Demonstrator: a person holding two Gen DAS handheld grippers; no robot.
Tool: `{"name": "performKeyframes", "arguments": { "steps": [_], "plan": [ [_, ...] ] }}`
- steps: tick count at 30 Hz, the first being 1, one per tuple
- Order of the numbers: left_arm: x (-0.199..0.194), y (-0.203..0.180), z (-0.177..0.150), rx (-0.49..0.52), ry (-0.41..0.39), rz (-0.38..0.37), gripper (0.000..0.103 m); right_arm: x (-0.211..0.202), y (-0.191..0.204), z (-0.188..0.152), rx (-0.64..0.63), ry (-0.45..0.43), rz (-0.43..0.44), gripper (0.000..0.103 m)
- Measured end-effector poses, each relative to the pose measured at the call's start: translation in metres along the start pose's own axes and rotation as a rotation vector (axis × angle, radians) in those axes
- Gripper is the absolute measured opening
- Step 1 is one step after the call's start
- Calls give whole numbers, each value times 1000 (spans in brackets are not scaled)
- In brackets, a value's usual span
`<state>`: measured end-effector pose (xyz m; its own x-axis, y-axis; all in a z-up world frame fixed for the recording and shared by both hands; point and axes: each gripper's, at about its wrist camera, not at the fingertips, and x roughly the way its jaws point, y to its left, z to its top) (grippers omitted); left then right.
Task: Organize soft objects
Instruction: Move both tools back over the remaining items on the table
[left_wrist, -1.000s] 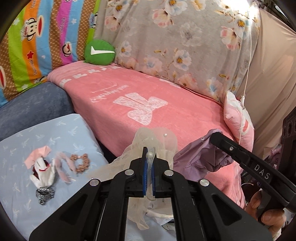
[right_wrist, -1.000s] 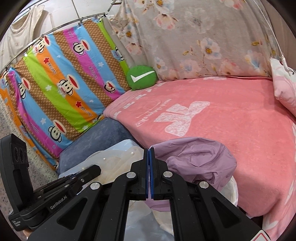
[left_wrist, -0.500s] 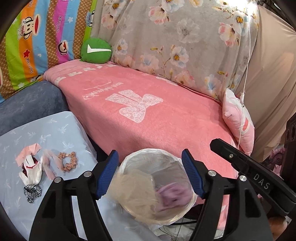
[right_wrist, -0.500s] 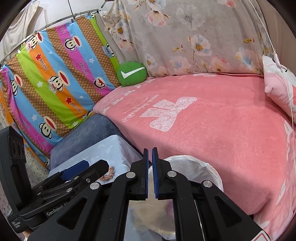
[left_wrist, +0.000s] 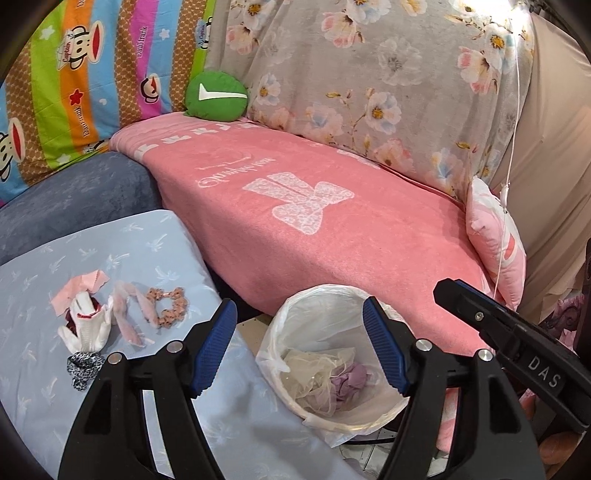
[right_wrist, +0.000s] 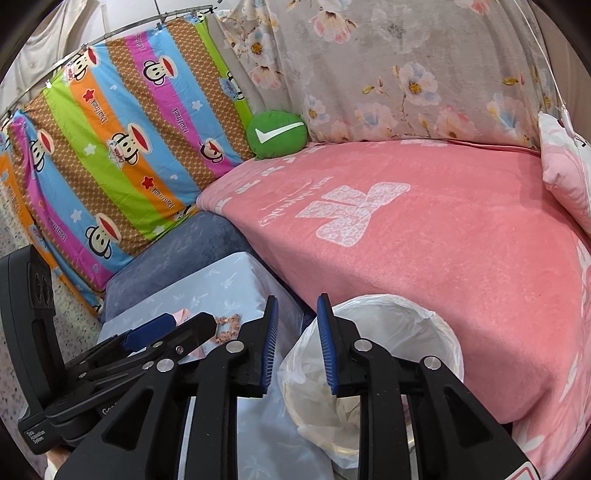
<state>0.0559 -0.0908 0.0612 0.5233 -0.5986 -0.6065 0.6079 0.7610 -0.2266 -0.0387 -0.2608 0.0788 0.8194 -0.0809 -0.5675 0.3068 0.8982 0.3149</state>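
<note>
A white lined bin (left_wrist: 295, 310) stands beside the pink bed; a cream mesh cloth (left_wrist: 310, 373) and a purple cloth (left_wrist: 351, 380) lie in its bottom. My left gripper (left_wrist: 299, 347) hangs open just above the bin's near rim, holding nothing. On the light blue cushion (left_wrist: 44, 258) to the left lie a white and red sock (left_wrist: 86, 326), a pink cloth scrap (left_wrist: 79, 290), pale pink strips (left_wrist: 127, 317), a brown scrunchie (left_wrist: 166, 306) and a dark patterned scrap (left_wrist: 83, 369). My right gripper (right_wrist: 295, 345) is open over the bin (right_wrist: 424, 325) edge, empty.
A pink blanket (left_wrist: 332, 221) covers the bed behind the bin. A green round cushion (left_wrist: 216, 96) sits at the back, a pink pillow (left_wrist: 495, 243) at the right. Striped monkey-print fabric (right_wrist: 110, 147) and a grey-blue cushion (right_wrist: 184, 258) lie left.
Both grippers went from shut to open: the left let go of the cream mesh cloth, the right of the purple cloth. Both cloths now lie in the bin.
</note>
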Motion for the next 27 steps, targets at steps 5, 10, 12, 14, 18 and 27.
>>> {"name": "performKeyframes", "arguments": {
  "steps": [5, 10, 12, 14, 18, 27],
  "plan": [
    [-5, 22, -9, -30, 3, 44, 68, 13, 18, -15, -13, 41, 30, 23],
    [-9, 47, -21, -55, 11, 97, 68, 28, 42, -32, -40, 85, 61, 23],
    [-11, 59, -27, -67, 17, 125, 68, 35, 52, -39, -48, 103, 75, 23],
    [-12, 72, -33, -84, 26, 144, 69, 43, 63, -45, -58, 121, 87, 23],
    [-13, 100, -44, -125, 45, 188, 72, 58, 85, -56, -76, 156, 111, 24],
    [-13, 159, -67, -208, 93, 272, 73, 94, 131, -80, -109, 227, 155, 28]
  ]
}}
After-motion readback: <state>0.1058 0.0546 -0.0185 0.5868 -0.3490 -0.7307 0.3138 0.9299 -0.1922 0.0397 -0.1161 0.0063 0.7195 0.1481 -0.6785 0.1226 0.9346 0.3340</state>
